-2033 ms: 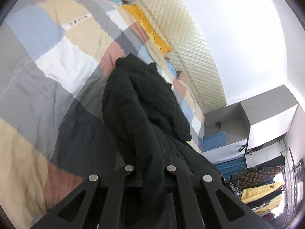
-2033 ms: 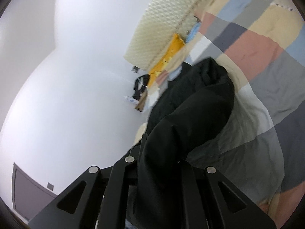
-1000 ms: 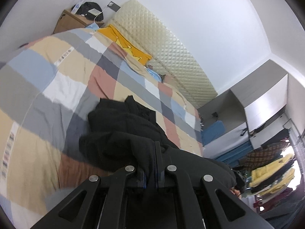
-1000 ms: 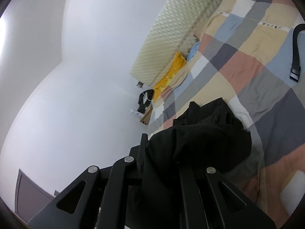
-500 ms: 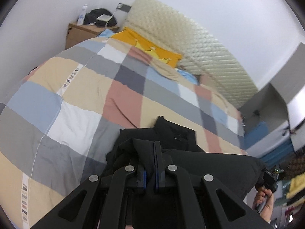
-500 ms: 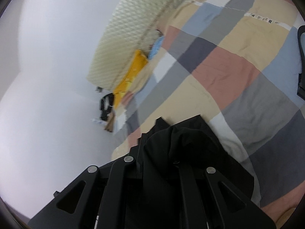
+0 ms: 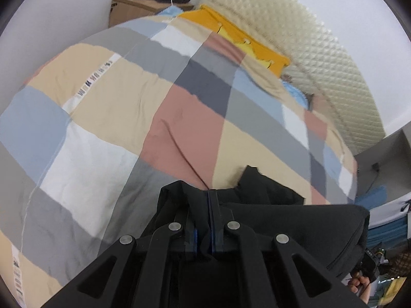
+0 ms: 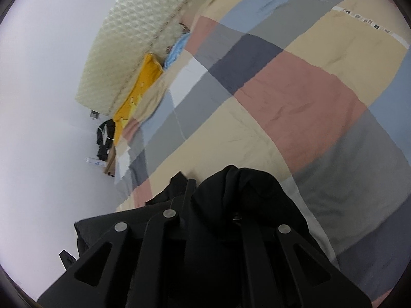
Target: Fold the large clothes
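A large black garment (image 7: pixel 295 220) is held up above a bed with a patchwork checked cover (image 7: pixel 108 107). My left gripper (image 7: pixel 205 200) is shut on a fold of its edge, the cloth pinched between the blue pads. The garment stretches to the right toward the other hand. In the right wrist view my right gripper (image 8: pixel 205 195) is shut on the black garment (image 8: pixel 246 200), which bunches over and hides the right finger. A thin dark cord (image 7: pixel 179 151) trails from the left grip over the cover.
A quilted cream headboard (image 7: pixel 321 59) runs along the far side of the bed, with a yellow pillow (image 7: pixel 244 41) and a blue pillow (image 7: pixel 295 92) below it. A wooden nightstand (image 7: pixel 133 7) with dark items stands at the bed's corner. A grey cabinet (image 7: pixel 385 164) stands at the right.
Both grippers have lifted the garment off the bed and swung toward the headboard. The cloth now hangs between them instead of lying heaped on the cover.
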{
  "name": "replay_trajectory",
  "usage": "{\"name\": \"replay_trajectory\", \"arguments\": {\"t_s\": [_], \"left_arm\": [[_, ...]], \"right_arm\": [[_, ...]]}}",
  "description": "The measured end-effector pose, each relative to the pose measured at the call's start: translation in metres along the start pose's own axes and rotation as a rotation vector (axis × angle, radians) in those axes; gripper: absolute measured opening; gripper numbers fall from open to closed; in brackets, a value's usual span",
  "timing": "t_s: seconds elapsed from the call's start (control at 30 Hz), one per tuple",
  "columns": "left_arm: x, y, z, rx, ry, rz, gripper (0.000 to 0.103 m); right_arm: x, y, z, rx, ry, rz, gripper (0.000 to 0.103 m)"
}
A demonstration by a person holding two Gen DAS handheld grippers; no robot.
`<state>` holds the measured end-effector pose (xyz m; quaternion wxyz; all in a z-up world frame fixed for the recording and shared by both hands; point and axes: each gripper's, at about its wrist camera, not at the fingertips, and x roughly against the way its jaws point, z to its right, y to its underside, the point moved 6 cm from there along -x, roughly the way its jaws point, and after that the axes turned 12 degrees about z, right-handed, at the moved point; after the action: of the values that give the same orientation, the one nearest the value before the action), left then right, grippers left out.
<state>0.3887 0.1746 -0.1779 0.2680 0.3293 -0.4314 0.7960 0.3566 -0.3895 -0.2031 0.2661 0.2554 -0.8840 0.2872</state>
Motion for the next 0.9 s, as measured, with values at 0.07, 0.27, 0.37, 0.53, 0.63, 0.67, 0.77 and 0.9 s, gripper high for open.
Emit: {"name": "replay_trajectory", "arguments": {"t_s": [0.07, 0.27, 0.37, 0.53, 0.63, 0.67, 0.77, 0.9], "left_arm": [[-0.017, 0.003, -0.001, -0.005, -0.011, -0.021, 0.007], [-0.066, 0.012, -0.005, 0.022, 0.007, -0.065, 0.007], [-0.078, 0.015, -0.006, 0.039, 0.018, -0.088, 0.007], [-0.077, 0.017, -0.008, 0.041, 0.048, -0.104, 0.008], [-0.064, 0.017, -0.007, 0.003, 0.059, -0.116, 0.008], [-0.057, 0.017, -0.008, 0.009, 0.065, -0.111, 0.009], [-0.025, 0.018, -0.011, 0.036, 0.096, -0.113, 0.015], [0.030, 0.011, -0.023, 0.060, 0.096, -0.054, 0.046]], "right_arm": [[-0.016, 0.002, 0.008, 0.000, 0.015, -0.020, 0.010], [-0.057, 0.011, 0.031, -0.016, 0.024, -0.049, 0.010], [-0.070, 0.017, 0.037, -0.031, 0.021, -0.058, 0.010], [-0.069, 0.019, 0.038, -0.050, 0.018, -0.058, 0.011], [-0.056, 0.021, 0.032, -0.056, 0.020, -0.054, 0.014], [-0.052, 0.021, 0.030, -0.045, 0.019, -0.053, 0.015], [-0.031, 0.022, 0.023, -0.028, 0.001, -0.048, 0.021], [0.005, 0.022, 0.019, -0.041, -0.022, -0.012, 0.075]]}}
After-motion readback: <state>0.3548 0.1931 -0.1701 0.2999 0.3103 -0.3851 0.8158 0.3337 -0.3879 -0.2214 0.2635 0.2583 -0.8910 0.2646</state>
